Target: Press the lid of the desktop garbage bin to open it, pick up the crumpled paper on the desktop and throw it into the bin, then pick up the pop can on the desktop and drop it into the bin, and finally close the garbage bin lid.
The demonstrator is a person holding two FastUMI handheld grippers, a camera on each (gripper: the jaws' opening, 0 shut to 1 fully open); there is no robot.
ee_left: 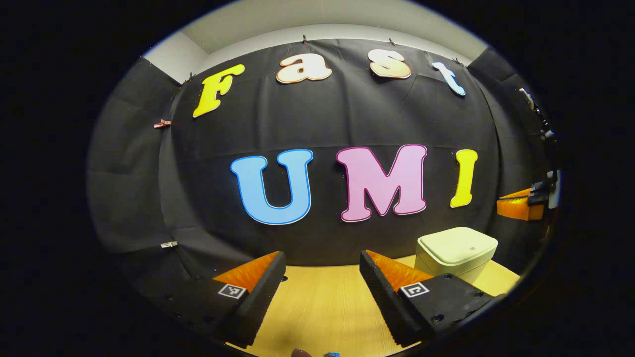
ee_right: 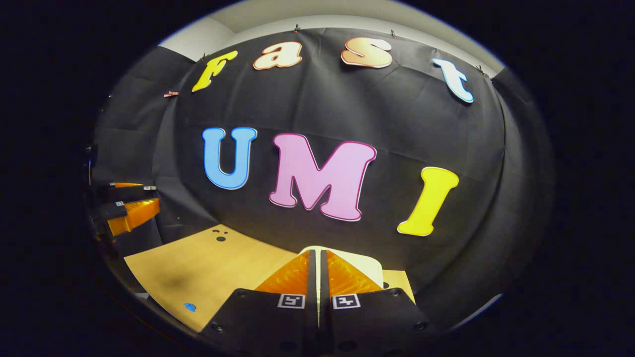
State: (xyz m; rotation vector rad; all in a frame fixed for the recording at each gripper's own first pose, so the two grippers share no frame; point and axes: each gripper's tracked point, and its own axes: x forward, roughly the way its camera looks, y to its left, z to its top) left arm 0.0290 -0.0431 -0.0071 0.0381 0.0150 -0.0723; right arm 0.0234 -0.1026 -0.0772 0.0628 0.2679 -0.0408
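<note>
The cream-white desktop bin (ee_left: 455, 252) stands on the wooden table at the right of the left gripper view, its lid down. My left gripper (ee_left: 322, 260) hovers over the table to the bin's left, open, with nothing between its fingers. In the right gripper view my right gripper (ee_right: 315, 254) is shut, fingers together and holding nothing, right in front of the bin (ee_right: 369, 267), whose top peeks out behind the fingertips. The other gripper (ee_right: 131, 213) shows far left there; the right gripper (ee_left: 521, 206) shows at the far right of the left gripper view.
The wooden table (ee_right: 208, 270) stretches left of the bin, with small dark holes (ee_right: 219, 235) near its back edge and a small blue mark (ee_right: 189, 307) near its front. The black cloth wall closes in behind the table.
</note>
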